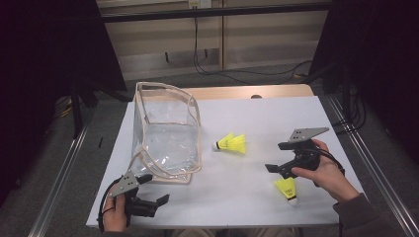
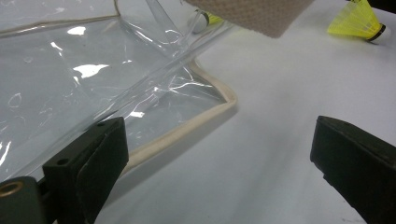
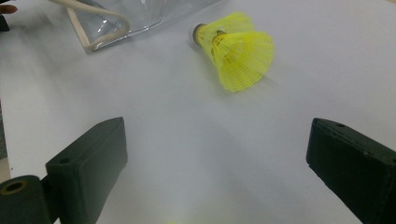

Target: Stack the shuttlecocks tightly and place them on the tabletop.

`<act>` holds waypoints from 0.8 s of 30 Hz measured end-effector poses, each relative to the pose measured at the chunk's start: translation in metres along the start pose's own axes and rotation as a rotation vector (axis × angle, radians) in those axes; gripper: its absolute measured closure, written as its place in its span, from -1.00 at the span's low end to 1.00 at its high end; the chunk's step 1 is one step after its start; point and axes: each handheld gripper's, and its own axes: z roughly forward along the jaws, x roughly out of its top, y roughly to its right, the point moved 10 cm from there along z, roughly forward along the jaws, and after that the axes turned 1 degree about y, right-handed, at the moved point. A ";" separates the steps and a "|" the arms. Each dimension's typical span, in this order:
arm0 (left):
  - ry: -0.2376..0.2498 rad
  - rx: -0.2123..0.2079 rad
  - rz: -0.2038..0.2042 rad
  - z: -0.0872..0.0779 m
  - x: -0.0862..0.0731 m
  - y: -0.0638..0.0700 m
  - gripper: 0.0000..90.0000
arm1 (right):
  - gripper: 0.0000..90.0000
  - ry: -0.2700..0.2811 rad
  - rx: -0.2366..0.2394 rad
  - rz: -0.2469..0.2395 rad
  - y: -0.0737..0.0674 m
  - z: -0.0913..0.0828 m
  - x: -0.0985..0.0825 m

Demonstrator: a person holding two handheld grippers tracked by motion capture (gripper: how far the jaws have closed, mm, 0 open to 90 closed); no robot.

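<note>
A clear plastic bag (image 1: 165, 133) with beige trim stands open on the white table top, left of centre. A yellow shuttlecock (image 1: 231, 143) lies on its side to the right of the bag, cork toward the bag; it looks like two nested together (image 3: 236, 51). Another yellow shuttlecock (image 1: 287, 189) lies near the front right, just below the person's right hand. My right gripper (image 1: 275, 157) is open and points left toward the middle shuttlecock, with bare table between its jaws (image 3: 217, 126). My left gripper (image 1: 155, 188) is open at the bag's near corner (image 2: 219, 100), holding nothing.
The white sheet (image 1: 262, 118) covers a wooden table whose far edge (image 1: 247, 92) shows behind it. Metal rails run along both sides. Cables lie on the floor beyond the table. Dark curtains hang at left and right.
</note>
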 end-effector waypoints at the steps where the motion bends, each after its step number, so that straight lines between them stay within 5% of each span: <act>1: -0.001 0.000 0.001 0.000 0.000 0.000 -0.91 | -0.88 -0.003 0.000 -0.001 0.000 0.000 -0.002; 24: -0.002 0.000 0.004 -0.001 0.000 -0.001 -0.91 | -0.82 -0.006 0.041 -0.013 -0.011 -0.006 -0.017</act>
